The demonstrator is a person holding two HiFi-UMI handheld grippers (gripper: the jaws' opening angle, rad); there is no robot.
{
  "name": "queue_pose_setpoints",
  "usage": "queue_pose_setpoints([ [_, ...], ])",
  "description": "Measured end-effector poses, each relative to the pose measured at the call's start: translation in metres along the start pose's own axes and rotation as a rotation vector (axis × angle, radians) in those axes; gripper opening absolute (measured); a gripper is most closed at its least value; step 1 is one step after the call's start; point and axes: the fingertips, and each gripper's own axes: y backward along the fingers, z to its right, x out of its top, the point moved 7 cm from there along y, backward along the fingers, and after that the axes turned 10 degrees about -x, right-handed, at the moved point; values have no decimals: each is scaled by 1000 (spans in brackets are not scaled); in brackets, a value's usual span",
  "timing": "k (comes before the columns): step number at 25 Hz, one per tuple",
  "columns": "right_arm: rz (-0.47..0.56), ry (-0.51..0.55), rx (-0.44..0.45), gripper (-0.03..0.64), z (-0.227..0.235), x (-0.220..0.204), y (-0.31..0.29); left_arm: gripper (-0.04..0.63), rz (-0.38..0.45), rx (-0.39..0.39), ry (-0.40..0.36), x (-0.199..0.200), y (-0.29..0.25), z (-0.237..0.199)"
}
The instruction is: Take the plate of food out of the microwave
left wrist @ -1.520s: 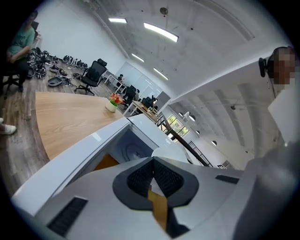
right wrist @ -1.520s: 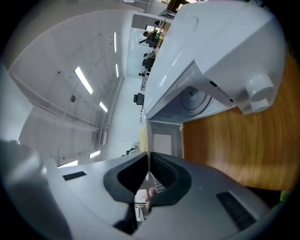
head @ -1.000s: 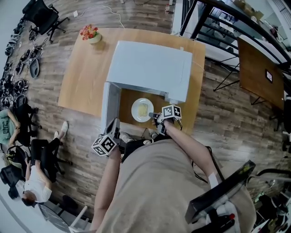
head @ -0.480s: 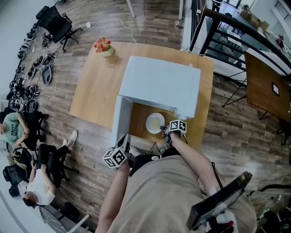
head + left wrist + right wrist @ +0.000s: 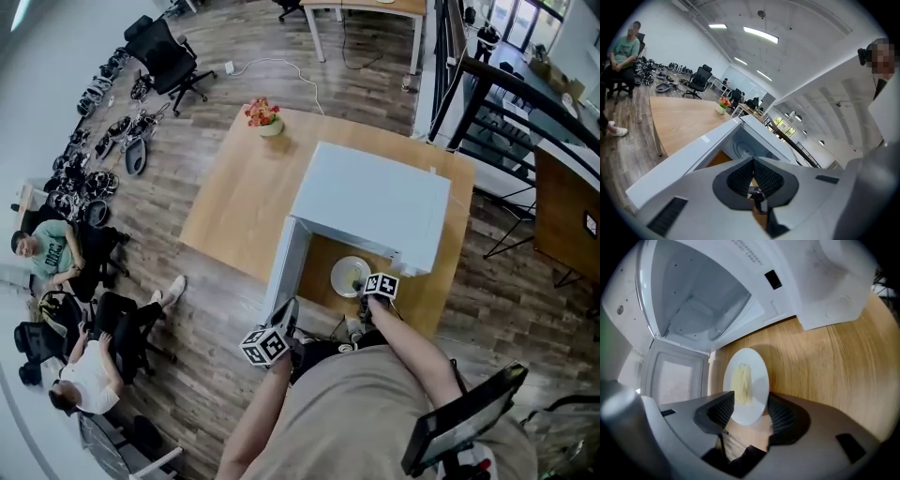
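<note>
Left gripper [image 5: 752,174], jaws closed on nothing, stands by the open microwave [image 5: 370,211]. Plate [image 5: 749,376] of food lies on the table [image 5: 239,197] before it. Right gripper [image 5: 750,408] jaws, just opening, straddle its near rim, seemingly unclamped. Judged: release step; next, withdraw without nudging.

food [image 5: 742,383] unidentifiable, microwave [image 5: 820,282] top cut off

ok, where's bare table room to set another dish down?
Biggest bare patch: the light wooden table left of the white microwave in head view, from its open door back to the small flower pot. A smaller strip lies right of the white plate of yellow food. Crowded: the gap before the microwave, between door and plate.
</note>
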Motion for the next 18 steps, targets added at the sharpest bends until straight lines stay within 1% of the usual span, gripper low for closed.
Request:
queue_pose_setpoints([
  [2, 15, 19, -3, 272, -9, -1, 1, 5, 18, -7, 27, -2, 5, -2],
  [4, 21, 43, 10, 356, -16, -1, 1, 5, 23, -22, 38, -5, 5, -2],
  [6, 23, 75, 12, 408, -18, 2, 2, 5, 15, -38, 30, -6, 6, -2],
  [8, 46, 105, -1, 410, -17, 5, 9, 5, 7, -56, 14, -3, 7, 0],
  [10, 95, 131, -12, 410, -16, 5, 23, 5, 12, -74, 7, 2, 13, 2],
  [12, 178, 178, -9, 408, -22, 8, 47, 5, 24, -93, 14, 7, 17, 3],
  [13, 232, 223, 2, 408, -30, 9, 62, 5, 26, -102, 20, 8, 19, 2],
  [14, 289, 277, 25, 408, -41, 9, 79, 5, 24, -112, 26, 7, 20, 0],
  [16, 378, 369, 100, 405, -65, 5, 113, 5, 12, -137, 36, 4, 24, -4],
  [18, 451, 411, 188, 399, -89, -2, 148, 5, -4, -166, 36, 6, 30, -10],
])
